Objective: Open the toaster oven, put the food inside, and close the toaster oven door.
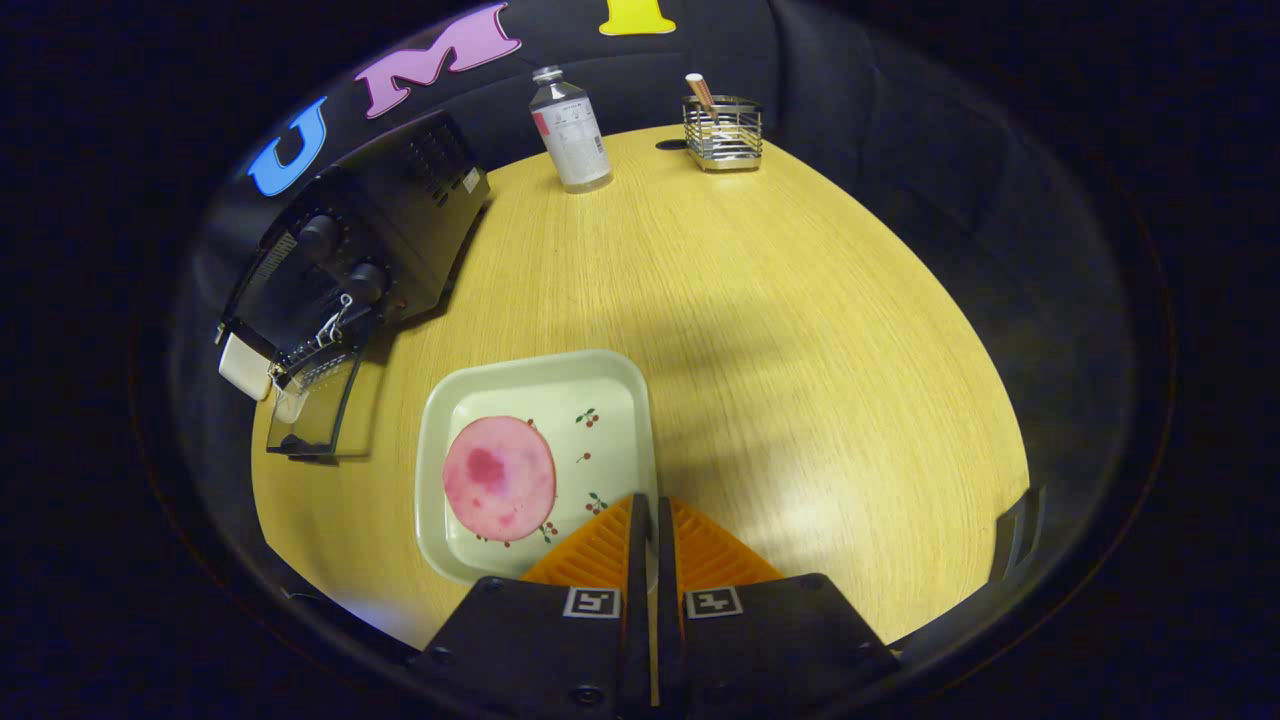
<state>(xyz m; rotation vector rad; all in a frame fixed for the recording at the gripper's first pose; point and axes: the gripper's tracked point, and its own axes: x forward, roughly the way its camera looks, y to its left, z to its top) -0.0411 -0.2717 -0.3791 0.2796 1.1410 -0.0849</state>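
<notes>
Two bystanders: bottle (570, 130), wire basket (722, 133).

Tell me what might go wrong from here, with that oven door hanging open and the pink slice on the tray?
1. The tongs are shut with nothing between them, over the tray edge; they must open before taking the slice.
2. The slice lies flat, so it may slip or fold when pinched.
3. The oven door hangs open close to the tray; a sweep toward it could knock it.
</notes>
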